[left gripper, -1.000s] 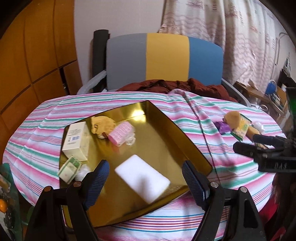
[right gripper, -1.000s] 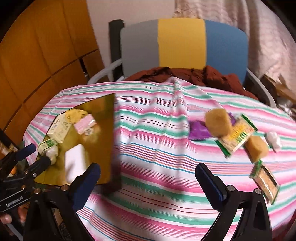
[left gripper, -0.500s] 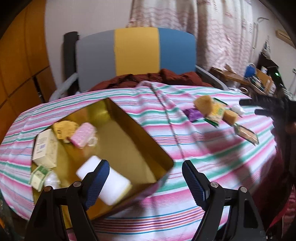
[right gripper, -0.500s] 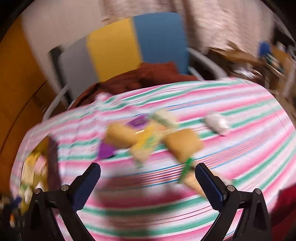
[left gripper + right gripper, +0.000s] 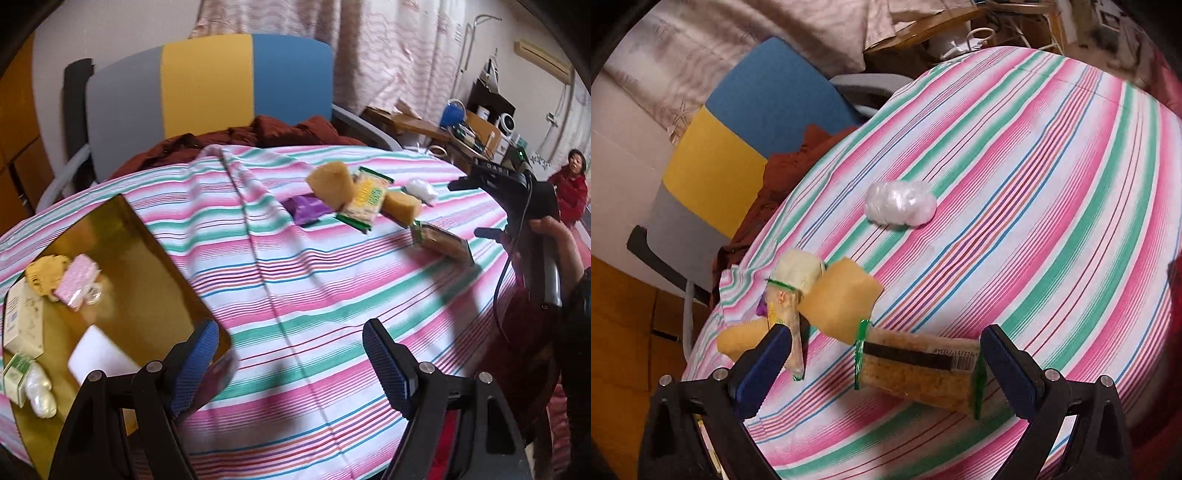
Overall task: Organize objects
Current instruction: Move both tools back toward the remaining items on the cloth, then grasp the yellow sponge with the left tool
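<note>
Where legible, right gripper [image 5: 456, 186] reads "DAS"

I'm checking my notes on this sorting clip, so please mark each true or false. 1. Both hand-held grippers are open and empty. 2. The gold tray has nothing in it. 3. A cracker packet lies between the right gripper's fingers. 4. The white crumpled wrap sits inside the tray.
1. True: the left hand-held gripper and right hand-held gripper are open, holding nothing.
2. False: the gold tray holds a white block, a pink packet and boxes.
3. True: the cracker packet lies there, ungripped.
4. False: the white crumpled wrap lies on the striped cloth.
</note>
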The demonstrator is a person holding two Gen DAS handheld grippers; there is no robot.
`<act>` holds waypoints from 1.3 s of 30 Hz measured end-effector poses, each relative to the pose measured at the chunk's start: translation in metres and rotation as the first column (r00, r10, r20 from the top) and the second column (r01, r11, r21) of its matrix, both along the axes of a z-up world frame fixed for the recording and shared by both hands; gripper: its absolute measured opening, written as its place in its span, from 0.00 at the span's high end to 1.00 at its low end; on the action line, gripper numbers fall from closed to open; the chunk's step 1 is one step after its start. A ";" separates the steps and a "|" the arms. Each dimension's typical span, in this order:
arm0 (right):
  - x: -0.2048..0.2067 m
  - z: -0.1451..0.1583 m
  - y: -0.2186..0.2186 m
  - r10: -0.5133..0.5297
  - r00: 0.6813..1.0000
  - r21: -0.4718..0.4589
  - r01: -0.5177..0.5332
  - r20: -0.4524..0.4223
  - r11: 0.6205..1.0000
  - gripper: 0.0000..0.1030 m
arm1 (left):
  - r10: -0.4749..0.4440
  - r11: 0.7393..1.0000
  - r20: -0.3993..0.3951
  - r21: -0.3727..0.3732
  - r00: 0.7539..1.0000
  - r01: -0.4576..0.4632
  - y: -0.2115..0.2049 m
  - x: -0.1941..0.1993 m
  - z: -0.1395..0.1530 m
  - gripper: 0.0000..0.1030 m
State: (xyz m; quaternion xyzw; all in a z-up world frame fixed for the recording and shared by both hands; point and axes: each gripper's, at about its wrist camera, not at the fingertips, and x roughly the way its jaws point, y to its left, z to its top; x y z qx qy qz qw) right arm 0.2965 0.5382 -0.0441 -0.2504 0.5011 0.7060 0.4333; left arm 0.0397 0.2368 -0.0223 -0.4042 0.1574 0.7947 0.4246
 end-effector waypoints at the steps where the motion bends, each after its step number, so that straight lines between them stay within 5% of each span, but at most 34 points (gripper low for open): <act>1: -0.002 0.000 -0.002 0.011 1.000 0.003 -0.011 0.004 1.000 0.00 | -0.007 1.000 0.002 -0.005 1.000 0.007 0.005 0.000 -0.001 0.21; 22: -0.016 -0.007 -0.005 0.092 0.996 -0.021 -0.092 -0.020 0.996 0.00 | -0.031 0.998 0.075 0.062 0.997 0.027 0.127 -0.068 0.011 0.21; 37: -0.024 -0.009 -0.004 0.137 0.990 -0.033 -0.138 -0.039 0.990 0.00 | -0.021 1.000 0.139 0.013 0.990 0.020 0.210 -0.113 -0.027 0.21; 39: -0.025 -0.009 -0.004 0.139 0.990 -0.034 -0.141 -0.035 0.989 0.00 | -0.020 1.000 0.159 -0.004 0.987 0.021 0.218 -0.118 -0.036 0.31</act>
